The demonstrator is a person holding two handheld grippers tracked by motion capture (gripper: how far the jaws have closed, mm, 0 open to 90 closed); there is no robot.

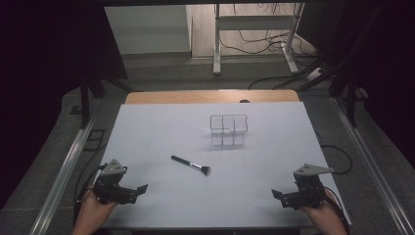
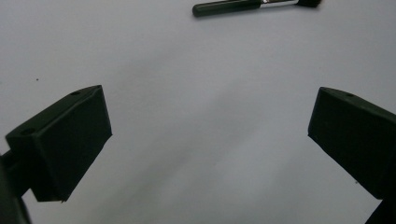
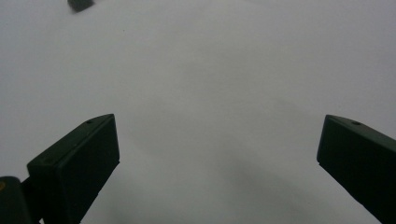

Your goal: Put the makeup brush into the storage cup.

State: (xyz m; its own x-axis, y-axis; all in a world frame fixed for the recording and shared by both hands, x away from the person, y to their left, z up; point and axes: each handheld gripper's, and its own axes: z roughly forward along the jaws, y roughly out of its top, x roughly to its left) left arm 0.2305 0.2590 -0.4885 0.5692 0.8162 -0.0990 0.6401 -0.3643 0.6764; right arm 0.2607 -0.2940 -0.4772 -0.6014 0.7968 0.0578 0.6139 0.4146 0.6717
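A black-handled makeup brush with a silver ferrule lies flat on the white table, its bristles toward the right. Behind it stands a clear plastic organizer divided into compartments. My left gripper rests at the front left, jaws wide open and pointing toward the centre. In the left gripper view the gripper holds nothing, and the brush lies well beyond the jaws at the top edge. My right gripper sits at the front right, also open; the right gripper view shows its gripper empty over bare table.
A small dark object shows at the top left edge of the right gripper view, too cropped to identify. A wooden strip borders the table's far edge. Metal rails run along both sides, with a stand and cables on the floor beyond.
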